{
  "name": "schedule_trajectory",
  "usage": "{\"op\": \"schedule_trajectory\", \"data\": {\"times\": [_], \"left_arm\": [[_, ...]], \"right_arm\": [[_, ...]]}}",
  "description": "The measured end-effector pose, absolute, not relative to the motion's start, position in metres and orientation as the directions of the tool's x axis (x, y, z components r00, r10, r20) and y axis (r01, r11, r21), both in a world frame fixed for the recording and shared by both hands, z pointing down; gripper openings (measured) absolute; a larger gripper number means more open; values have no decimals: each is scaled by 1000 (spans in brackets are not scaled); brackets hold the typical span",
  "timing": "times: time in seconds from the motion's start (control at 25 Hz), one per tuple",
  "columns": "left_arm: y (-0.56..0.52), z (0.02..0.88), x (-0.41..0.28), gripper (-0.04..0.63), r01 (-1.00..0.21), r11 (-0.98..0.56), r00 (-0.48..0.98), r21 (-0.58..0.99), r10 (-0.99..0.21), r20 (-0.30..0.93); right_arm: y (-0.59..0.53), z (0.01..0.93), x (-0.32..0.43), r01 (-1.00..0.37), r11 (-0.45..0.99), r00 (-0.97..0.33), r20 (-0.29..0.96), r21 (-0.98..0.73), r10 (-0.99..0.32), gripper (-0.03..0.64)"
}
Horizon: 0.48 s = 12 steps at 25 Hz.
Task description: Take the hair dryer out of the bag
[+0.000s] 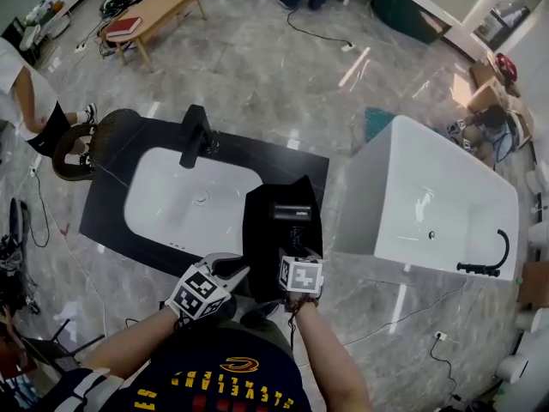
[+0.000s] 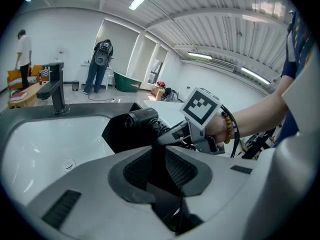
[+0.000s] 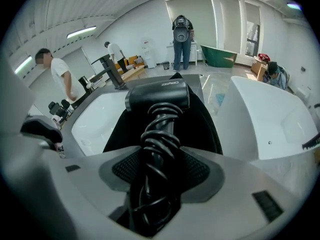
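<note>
One white bathtub point(image 1: 429, 191) at right; one black counter point(image 1: 283, 157) with one white sink point(image 1: 171, 197) left of centre; one black bag point(image 1: 262, 234) at centre, edge pinched by left gripper point(image 1: 230, 270); one hair dryer point(image 1: 292, 211) over bag, cord-wrapped handle clamped by right gripper point(image 1: 296, 254).

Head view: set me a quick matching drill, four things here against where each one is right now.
Things:
A hair dryer
B bag
C faucet
D bathtub

Places:
1 on the floor, right of the counter
2 gripped by the left claw
3 at the sink's far edge
4 gripped by the right claw

Pairs: A-4, B-2, C-3, D-1
</note>
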<state>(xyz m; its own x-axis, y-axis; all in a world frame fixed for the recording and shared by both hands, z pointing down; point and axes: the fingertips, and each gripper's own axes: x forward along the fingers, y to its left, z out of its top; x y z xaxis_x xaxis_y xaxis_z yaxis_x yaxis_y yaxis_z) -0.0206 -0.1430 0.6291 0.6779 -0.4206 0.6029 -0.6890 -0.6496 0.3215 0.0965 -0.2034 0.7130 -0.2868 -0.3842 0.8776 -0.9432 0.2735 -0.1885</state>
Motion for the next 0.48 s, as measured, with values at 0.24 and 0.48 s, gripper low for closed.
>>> {"op": "schedule_trajectory", "data": {"times": [0.24,0.48], "left_arm": [[-159,622,-18,81,-692,-656,676,302,-441,590],[-191,586,-24,81,-714,-658,664,240,-527,531]], "right_arm": [[-201,697,99,-937,321,-273,860,-136,-431,221],[-203,634,114,-946,300,-283,765,-123,-578,221]]}}
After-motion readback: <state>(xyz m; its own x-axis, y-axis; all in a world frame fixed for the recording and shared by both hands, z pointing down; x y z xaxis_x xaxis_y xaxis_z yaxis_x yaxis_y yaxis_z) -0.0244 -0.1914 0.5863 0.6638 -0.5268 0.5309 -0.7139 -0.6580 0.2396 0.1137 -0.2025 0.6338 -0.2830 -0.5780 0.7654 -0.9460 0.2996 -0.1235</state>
